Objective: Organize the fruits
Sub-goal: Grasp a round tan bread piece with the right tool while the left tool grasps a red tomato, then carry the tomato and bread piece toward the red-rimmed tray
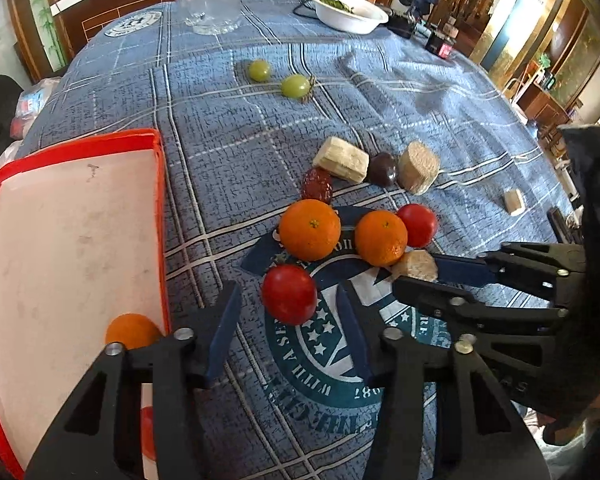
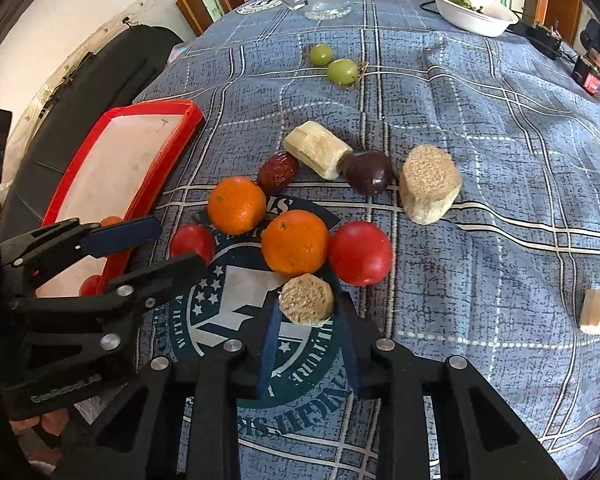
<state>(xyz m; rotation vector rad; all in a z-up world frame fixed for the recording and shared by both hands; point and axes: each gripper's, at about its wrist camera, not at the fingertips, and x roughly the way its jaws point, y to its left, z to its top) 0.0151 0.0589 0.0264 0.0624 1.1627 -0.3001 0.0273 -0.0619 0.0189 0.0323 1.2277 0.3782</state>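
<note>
1. The right hand-held gripper (image 2: 306, 320) is clamped on a small sugarcane chunk (image 2: 306, 304), which rests on the cloth-covered surface (image 2: 480, 168) just before an orange (image 2: 295, 242). The chunk looks stiff, fibrous and light; hold its flat sides.
2. The left hand-held gripper (image 1: 288, 320) stands open around a red tomato (image 1: 289, 294). It looks smooth, soft and bruisable: squeeze gently at its widest part.
3. The red tray (image 1: 158, 216) lies just left.
</note>
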